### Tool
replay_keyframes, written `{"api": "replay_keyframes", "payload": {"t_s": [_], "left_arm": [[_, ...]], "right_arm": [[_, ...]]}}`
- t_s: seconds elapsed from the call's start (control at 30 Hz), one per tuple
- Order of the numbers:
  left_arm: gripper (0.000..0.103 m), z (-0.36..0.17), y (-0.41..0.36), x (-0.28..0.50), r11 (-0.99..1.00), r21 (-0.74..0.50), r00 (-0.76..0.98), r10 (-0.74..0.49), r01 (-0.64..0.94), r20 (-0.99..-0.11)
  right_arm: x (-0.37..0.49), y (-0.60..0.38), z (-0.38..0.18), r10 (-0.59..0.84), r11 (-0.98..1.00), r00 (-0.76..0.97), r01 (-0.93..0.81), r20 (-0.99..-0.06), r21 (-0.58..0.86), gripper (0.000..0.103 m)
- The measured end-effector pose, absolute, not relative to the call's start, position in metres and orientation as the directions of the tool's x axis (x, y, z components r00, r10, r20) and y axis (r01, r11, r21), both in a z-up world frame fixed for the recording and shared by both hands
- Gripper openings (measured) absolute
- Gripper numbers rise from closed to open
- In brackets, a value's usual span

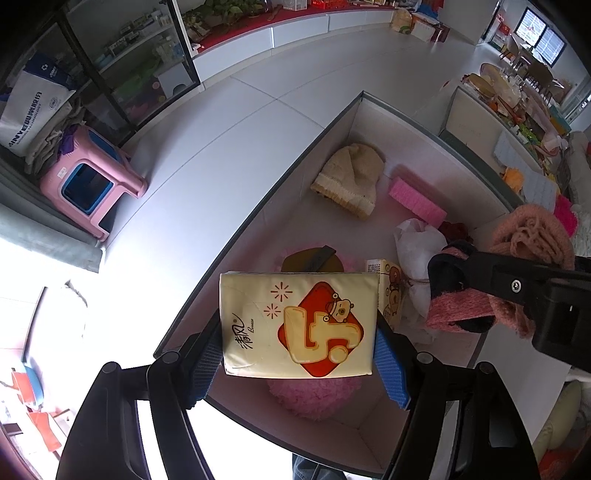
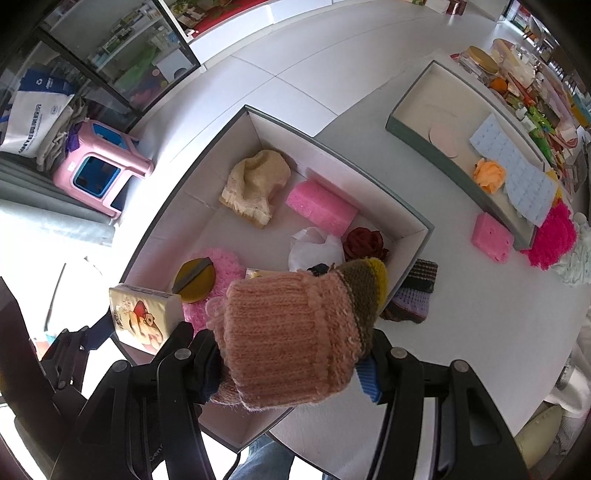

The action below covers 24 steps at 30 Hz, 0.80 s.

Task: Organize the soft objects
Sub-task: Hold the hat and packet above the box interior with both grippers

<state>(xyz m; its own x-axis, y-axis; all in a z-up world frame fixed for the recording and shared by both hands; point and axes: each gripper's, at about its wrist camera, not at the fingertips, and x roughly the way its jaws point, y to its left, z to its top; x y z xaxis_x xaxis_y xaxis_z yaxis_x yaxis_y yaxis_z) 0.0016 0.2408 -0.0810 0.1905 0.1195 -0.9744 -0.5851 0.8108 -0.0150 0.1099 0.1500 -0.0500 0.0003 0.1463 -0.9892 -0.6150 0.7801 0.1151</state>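
Pink plastic stool (image 1: 86, 181) with blue inserts on white tiled floor (image 1: 236, 110), beside a white printed bag (image 1: 31, 107). Glass-door cabinet (image 1: 122, 62) behind. Red-topped white counter (image 1: 295, 26) along far wall. Cluttered table (image 2: 532, 85) at right.

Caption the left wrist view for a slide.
Left tongs grip a cream tissue pack over the white-lined open box; right tongs hold a pink knitted garment.
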Motion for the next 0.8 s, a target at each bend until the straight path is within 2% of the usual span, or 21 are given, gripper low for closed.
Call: {"api": "replay_keyframes", "payload": {"t_s": [0.8], "left_arm": [[0.075,-0.0824,0.2376,0.0056,0.813,-0.001,0.181,0.129,-0.582,-0.975]], "right_arm": [[0.113,0.1561,-0.0576,0.132,0.776,-0.005,-0.622,-0.991,0.107,0.063]]}}
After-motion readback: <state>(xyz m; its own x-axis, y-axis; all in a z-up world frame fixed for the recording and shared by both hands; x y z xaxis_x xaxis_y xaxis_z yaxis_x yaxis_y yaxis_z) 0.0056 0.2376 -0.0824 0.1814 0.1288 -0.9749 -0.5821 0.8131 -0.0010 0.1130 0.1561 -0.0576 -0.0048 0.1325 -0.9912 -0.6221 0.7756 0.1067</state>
